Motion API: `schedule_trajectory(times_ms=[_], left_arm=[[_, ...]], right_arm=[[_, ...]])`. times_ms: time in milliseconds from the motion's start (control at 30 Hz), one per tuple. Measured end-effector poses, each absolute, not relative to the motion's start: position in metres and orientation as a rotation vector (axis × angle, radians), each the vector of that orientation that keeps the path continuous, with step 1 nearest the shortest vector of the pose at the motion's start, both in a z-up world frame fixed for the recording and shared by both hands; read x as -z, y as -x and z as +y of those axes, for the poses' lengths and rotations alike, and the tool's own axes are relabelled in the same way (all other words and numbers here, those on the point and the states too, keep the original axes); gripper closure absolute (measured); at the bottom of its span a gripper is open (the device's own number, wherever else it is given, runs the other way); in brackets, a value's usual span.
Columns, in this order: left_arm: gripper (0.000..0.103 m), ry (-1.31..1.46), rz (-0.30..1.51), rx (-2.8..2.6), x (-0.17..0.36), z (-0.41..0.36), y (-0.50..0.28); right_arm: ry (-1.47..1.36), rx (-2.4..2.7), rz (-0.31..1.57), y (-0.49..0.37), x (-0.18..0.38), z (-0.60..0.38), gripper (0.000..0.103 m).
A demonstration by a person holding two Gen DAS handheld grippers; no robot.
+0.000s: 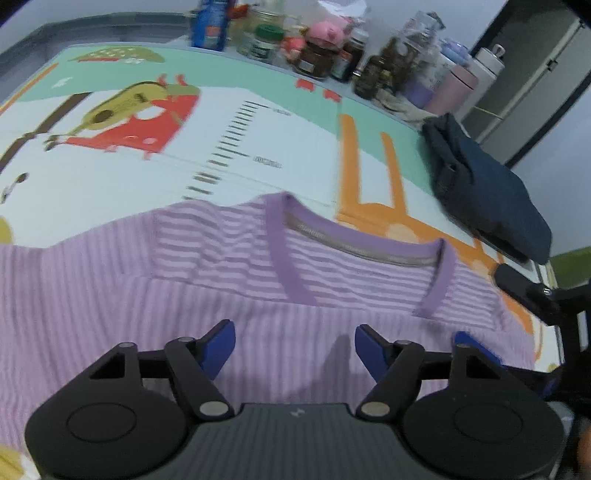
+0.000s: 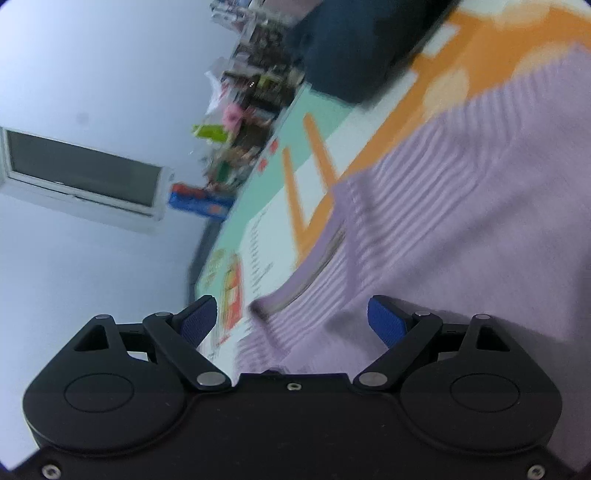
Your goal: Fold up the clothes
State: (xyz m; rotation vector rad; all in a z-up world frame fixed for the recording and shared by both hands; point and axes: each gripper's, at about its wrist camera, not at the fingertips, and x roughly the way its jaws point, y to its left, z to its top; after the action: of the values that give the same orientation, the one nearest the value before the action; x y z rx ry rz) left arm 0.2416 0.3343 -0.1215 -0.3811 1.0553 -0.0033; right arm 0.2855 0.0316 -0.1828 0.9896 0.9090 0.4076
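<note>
A purple striped shirt (image 1: 229,280) lies flat on the printed play mat (image 1: 288,147), its V-neck collar (image 1: 362,251) facing away from me. My left gripper (image 1: 294,341) is open and empty, hovering just above the shirt's chest. My right gripper (image 2: 291,319) is open and empty, tilted sideways over the same shirt (image 2: 461,206) near its collar (image 2: 314,266). The right gripper's body also shows at the right edge of the left wrist view (image 1: 532,295).
A folded dark navy garment (image 1: 484,192) lies on the mat at the right, also in the right wrist view (image 2: 362,44). Several jars, bottles and a blue box (image 1: 210,26) line the mat's far edge. A window (image 2: 81,173) is on the wall.
</note>
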Motion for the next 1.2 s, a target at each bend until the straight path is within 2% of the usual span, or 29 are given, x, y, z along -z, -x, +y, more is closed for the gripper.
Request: schedule_trajectory(times_ms=[367,533,667,833,933,1067,1200], left_arm=[[0.035,0.401,1.048,-0.065,0.116,0.374,-0.211],[0.035,0.417,1.053,-0.084,0.114,0.381,-0.203],[0.032,0.400,1.060,-0.130,0.107,0.386,-0.199],[0.030,0.453,1.032,-0.198,0.096,0.413,-0.180],[0.029,0.515,1.011,-0.232,0.090,0.430,-0.160],[0.029,0.541,1.009,-0.280,0.086,0.439,-0.134],[0.029,0.551,1.012,-0.288,0.087,0.442,-0.117]], right_arm=[[-0.884,-0.256,0.830,-0.257,0.151,-0.020,0.014],[-0.999,-0.550,0.956,-0.243,0.162,0.022,0.014],[-0.969,-0.522,1.009,-0.236,0.174,0.026,0.014],[-0.978,-0.380,0.950,-0.228,0.169,-0.014,0.015],[-1.006,-0.384,0.916,-0.227,0.161,-0.028,0.009],[-1.089,-0.599,0.970,-0.237,0.165,0.003,0.009],[-1.055,-0.696,1.052,-0.254,0.171,0.058,0.009]])
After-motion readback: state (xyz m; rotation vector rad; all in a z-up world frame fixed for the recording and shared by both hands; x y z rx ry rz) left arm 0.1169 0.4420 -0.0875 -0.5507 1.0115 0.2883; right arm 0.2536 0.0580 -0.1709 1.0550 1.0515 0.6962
